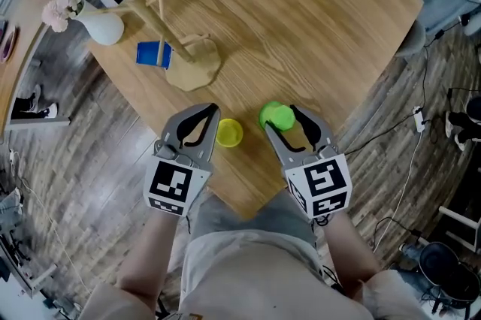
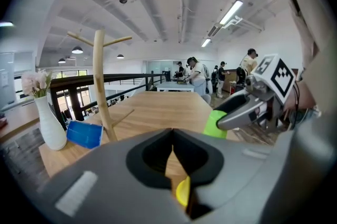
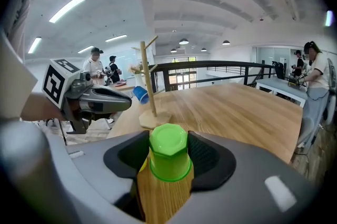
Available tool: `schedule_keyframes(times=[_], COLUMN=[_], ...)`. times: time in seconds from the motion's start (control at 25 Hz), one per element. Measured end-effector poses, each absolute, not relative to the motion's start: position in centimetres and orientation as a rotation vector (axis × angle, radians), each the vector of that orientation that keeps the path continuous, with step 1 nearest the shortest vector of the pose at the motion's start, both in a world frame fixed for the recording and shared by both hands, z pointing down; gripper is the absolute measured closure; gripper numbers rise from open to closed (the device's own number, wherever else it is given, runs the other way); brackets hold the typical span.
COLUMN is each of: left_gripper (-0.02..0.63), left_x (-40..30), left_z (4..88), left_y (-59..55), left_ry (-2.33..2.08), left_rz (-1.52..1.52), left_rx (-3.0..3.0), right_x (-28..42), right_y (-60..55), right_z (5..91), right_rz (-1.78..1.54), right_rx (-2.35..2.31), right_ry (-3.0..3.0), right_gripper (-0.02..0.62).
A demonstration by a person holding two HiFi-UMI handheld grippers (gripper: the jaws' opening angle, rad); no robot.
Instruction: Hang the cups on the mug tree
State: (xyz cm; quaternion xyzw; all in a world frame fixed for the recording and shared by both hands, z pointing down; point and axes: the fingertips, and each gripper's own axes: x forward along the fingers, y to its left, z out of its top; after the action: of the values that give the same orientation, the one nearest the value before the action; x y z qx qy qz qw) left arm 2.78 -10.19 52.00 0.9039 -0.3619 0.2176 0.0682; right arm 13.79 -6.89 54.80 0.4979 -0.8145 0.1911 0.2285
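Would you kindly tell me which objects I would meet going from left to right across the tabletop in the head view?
white vase → blue cup → mug tree base → yellow cup → green cup

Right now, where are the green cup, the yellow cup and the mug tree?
green cup point(image 3: 169, 157): right gripper view, on its side.
yellow cup point(image 1: 228, 132): head view, on its middle.
mug tree point(image 1: 194, 64): head view, on its base.
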Motion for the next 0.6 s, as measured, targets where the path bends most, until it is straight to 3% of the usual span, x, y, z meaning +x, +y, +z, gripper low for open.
schedule_keyframes(times=[0.6], left_gripper=[0.603], left_x=[-1.1], left_z=[42.0], left_y=[-9.5], left_ry=[-1.168], left_rz=[0.554], left_rx=[2.719], right_x=[10.6], right_y=[-7.0], right_z=[41.9], right_rz=[0.391], right_rx=[1.355], right_ry=[-2.338], right_gripper=[0.362])
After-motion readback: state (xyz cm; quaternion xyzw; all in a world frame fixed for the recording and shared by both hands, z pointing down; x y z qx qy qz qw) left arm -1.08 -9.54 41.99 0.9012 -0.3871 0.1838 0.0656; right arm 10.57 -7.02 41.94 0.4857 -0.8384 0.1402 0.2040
